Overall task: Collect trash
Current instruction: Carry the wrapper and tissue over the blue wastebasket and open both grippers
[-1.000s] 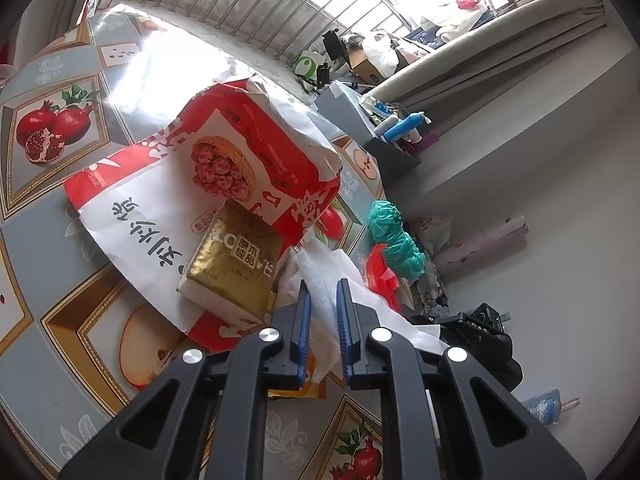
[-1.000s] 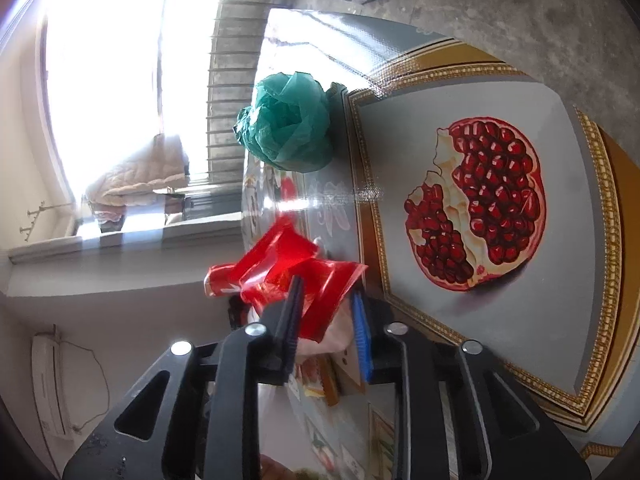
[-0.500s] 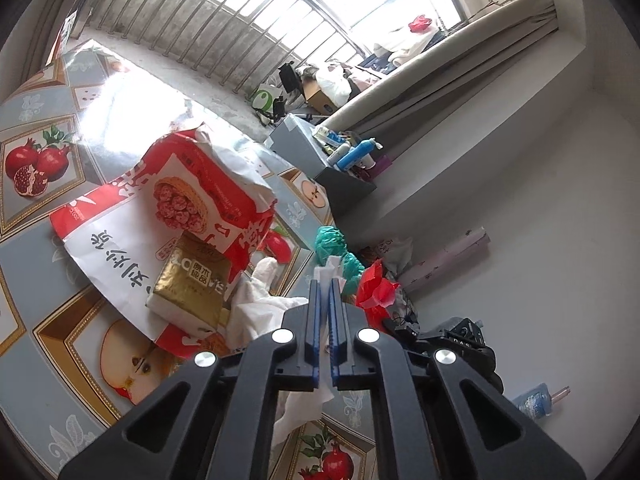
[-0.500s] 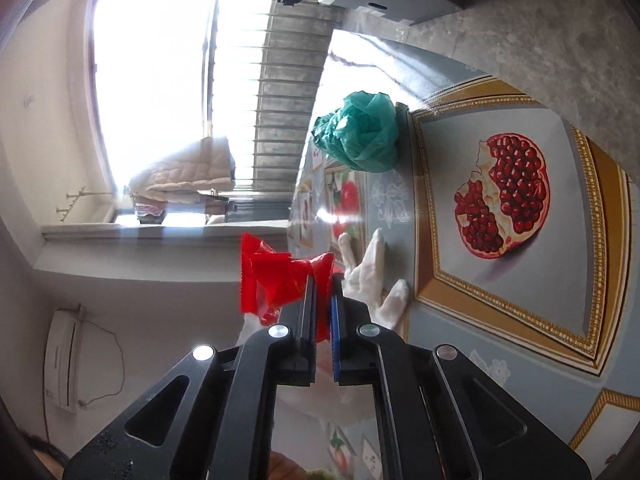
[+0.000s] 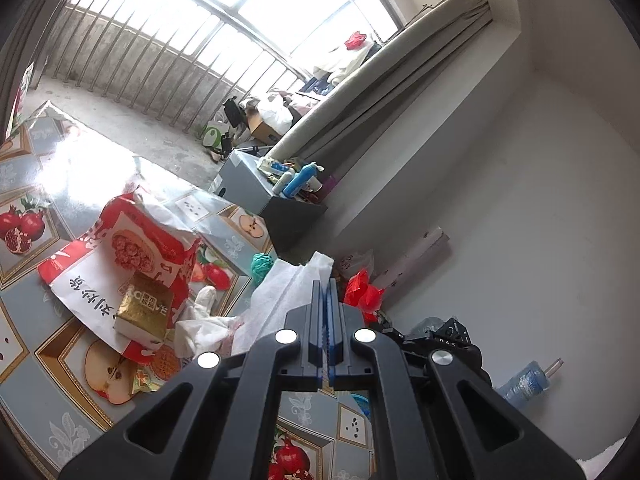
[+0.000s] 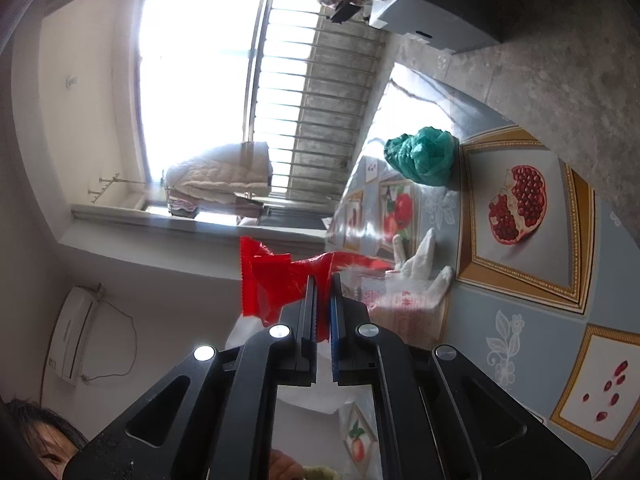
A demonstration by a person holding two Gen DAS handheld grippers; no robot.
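My left gripper (image 5: 325, 285) is shut on a white tissue (image 5: 280, 292), which hangs lifted above the fruit-patterned table (image 5: 36, 360). My right gripper (image 6: 323, 278) is shut on a crumpled red wrapper (image 6: 272, 280), also held up off the table (image 6: 520, 320); the left wrist view shows that wrapper (image 5: 362, 292) just right of the left fingers. On the table lie a white glove (image 6: 420, 264), a balled green plastic bag (image 6: 424, 156), a red and white paper bag (image 5: 132, 248) and a gold box (image 5: 144, 312) on top of it.
A grey cabinet (image 5: 256, 192) with bottles on it stands beyond the table's far edge. A black bag (image 5: 448, 340) and a blue water bottle (image 5: 524, 384) lie on the floor by the wall. A person's head (image 6: 44, 440) shows at the bottom left of the right wrist view.
Both grippers closed, the left on the white tissue and the right on the red wrapper, then rose from the table with them. The table looks farther away in both views.
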